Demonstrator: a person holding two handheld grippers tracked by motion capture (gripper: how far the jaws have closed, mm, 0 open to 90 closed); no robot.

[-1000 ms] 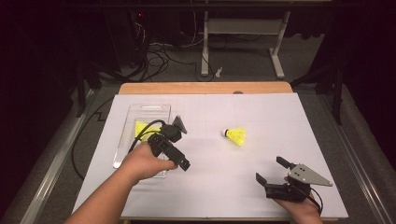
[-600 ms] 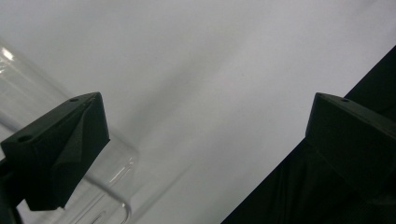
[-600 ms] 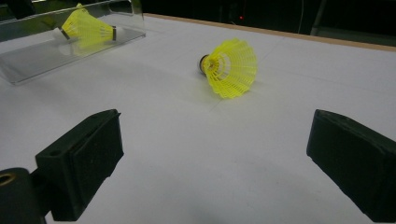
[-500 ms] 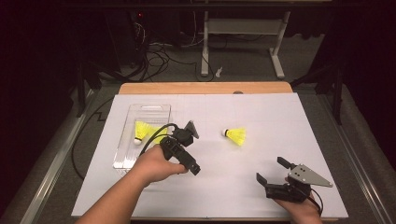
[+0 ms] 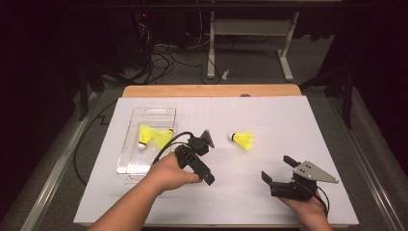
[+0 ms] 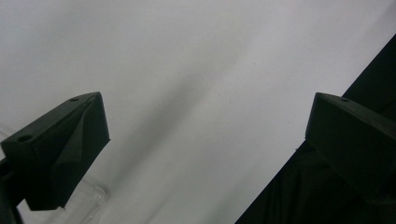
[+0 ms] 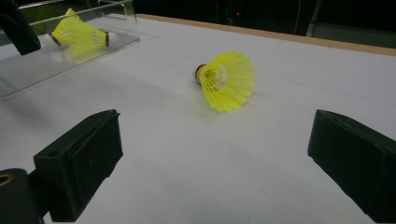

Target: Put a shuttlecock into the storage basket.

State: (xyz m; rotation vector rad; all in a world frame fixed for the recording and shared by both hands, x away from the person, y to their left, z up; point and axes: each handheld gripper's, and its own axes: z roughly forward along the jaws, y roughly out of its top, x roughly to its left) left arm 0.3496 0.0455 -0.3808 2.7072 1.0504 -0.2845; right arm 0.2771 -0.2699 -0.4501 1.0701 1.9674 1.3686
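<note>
1. A yellow shuttlecock (image 5: 243,140) lies on the white desk (image 5: 269,115), right of the clear tray (image 5: 126,159).
2. Both grippers' fingers stand open and empty: left gripper (image 5: 206,139), right gripper (image 5: 278,168).
3. Probably feather-light with a crushable skirt; grip the cork (image 7: 201,73).

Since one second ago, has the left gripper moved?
Yes. The left gripper has moved right, away from the clear tray and toward the loose shuttlecock.
</note>
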